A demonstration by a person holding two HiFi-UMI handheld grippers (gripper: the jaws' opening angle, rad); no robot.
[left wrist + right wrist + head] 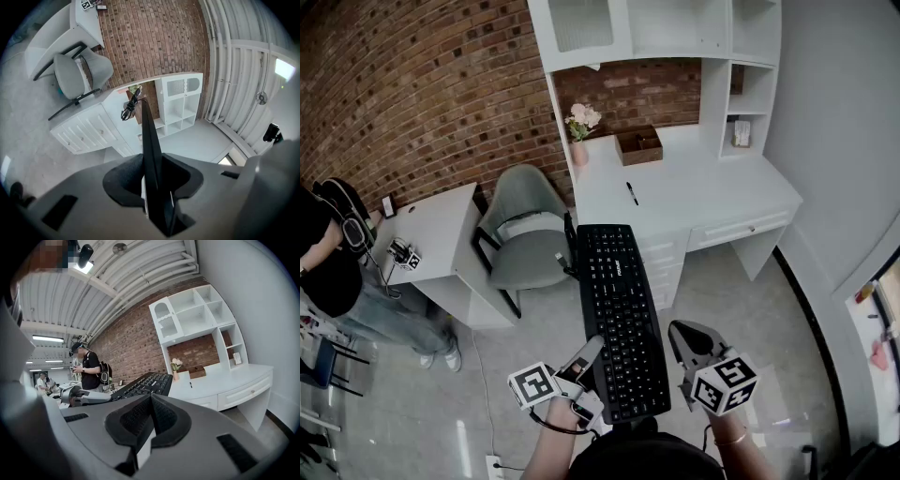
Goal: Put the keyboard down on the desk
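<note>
A black keyboard (619, 309) hangs in the air above the floor, its long side pointing at the white desk (712, 187). My left gripper (591, 352) is shut on its near left edge. In the left gripper view the keyboard (150, 140) shows edge-on, clamped between the jaws, with its coiled cable (127, 108) at the far end. My right gripper (684, 342) floats just right of the keyboard's near end, shut and empty. The right gripper view shows its pads (140, 416) meeting, with the keyboard (143, 384) off to the left.
On the desk lie a black pen (632, 193), a wooden box (638, 144) and a vase of flowers (580, 127). A grey chair (525, 230) stands left of the desk, beside a small white table (431, 234). A person (328, 262) stands at the far left.
</note>
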